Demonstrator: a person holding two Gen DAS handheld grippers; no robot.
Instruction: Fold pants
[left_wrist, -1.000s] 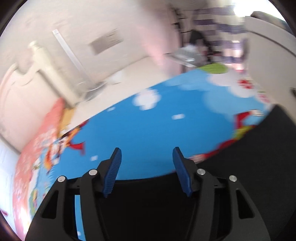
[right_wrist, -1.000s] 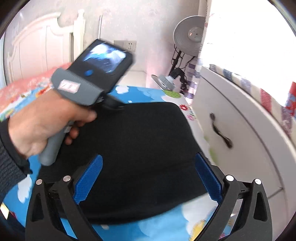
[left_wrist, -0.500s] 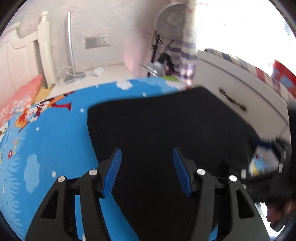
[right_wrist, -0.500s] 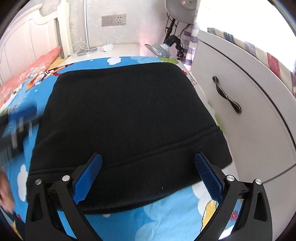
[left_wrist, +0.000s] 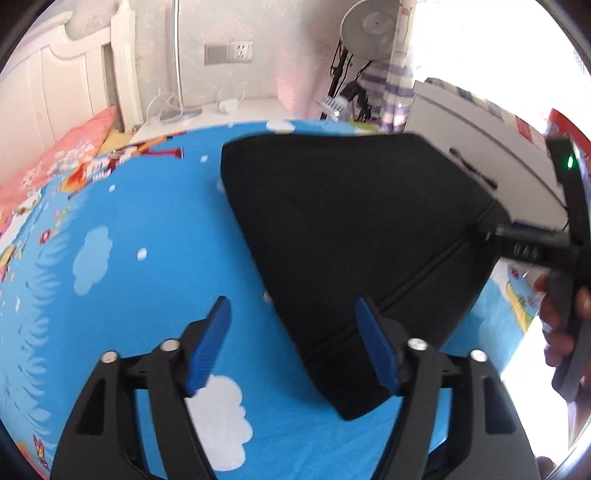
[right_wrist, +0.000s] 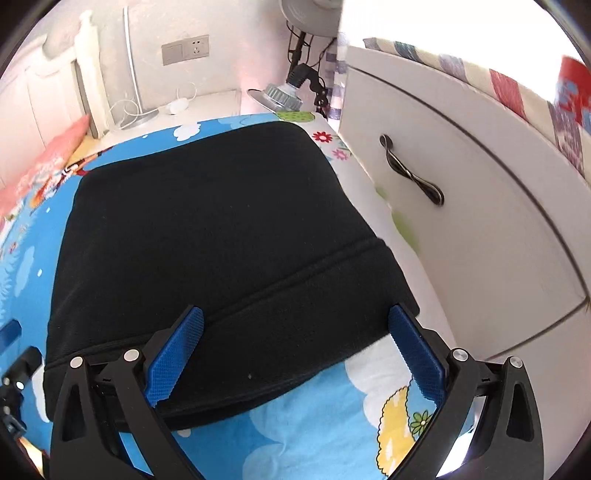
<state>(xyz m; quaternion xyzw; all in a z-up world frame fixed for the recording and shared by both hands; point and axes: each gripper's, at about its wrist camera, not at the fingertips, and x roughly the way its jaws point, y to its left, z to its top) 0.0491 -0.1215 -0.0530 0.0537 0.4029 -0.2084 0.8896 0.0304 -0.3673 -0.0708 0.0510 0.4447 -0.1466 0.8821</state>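
The black pants lie folded into a flat block on the blue cartoon bedsheet. They also show in the right wrist view, with a seam band across the near end. My left gripper is open and empty, held above the near left corner of the pants. My right gripper is open and empty, above the near edge of the pants. The right gripper's body and the hand holding it show at the right edge of the left wrist view.
A white cabinet with a dark handle stands close along the right side of the bed. A white nightstand with cables, a headboard, a pink pillow and a fan are at the back.
The left gripper has swung from the bare sheet round to face the folded pants, then drawn back left off them. The right gripper shifted slightly. Both stayed open.
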